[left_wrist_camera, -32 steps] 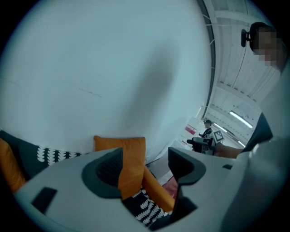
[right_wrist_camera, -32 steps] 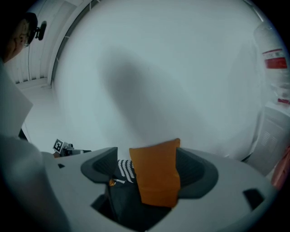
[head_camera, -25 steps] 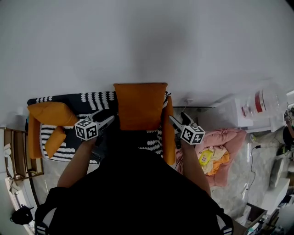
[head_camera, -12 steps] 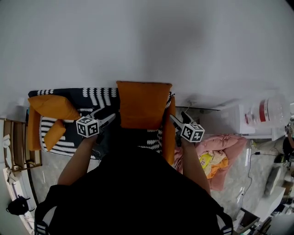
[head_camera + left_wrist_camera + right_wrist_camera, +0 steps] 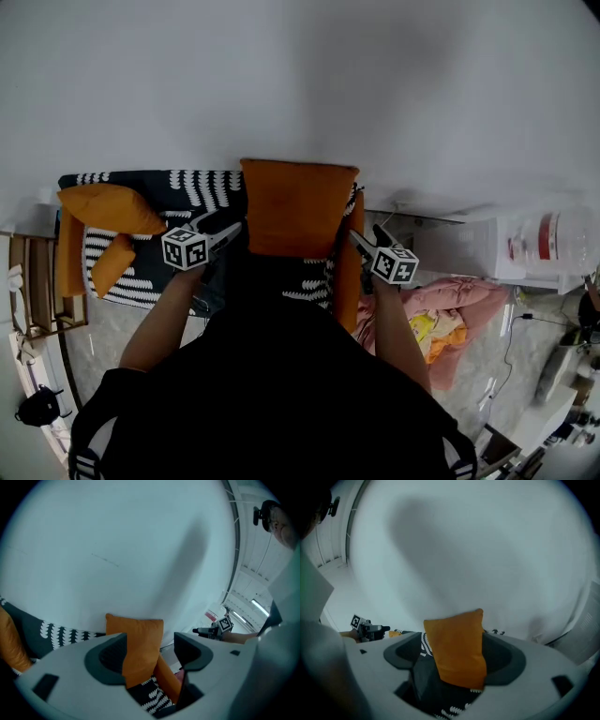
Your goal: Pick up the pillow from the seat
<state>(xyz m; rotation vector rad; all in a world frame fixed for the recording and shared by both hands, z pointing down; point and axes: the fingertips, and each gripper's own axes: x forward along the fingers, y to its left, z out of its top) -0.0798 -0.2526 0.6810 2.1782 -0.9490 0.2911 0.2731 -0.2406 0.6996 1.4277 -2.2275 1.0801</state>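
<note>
An orange pillow [image 5: 298,208] stands upright in the air in front of the white wall, its top above the sofa back. My left gripper [image 5: 231,232] is at the pillow's left edge and my right gripper [image 5: 362,240] at its right edge. In the left gripper view the pillow [image 5: 136,639] lies against one pad, with a gap beside the other. In the right gripper view the pillow [image 5: 457,644] fills the space between the jaws and covers both pads. The pillow's lower edge is hidden behind my dark clothing.
The seat is a sofa [image 5: 141,187] with a black-and-white cover and an orange arm [image 5: 347,281]. Two more orange cushions [image 5: 111,208] lie at its left end. Pink bedding [image 5: 450,300] lies on the floor at right, near a water bottle [image 5: 553,239]. A wooden shelf [image 5: 28,291] stands at left.
The whole view has shifted a little, so the pillow and both grippers sit slightly further right. The hold on the pillow looks the same.
</note>
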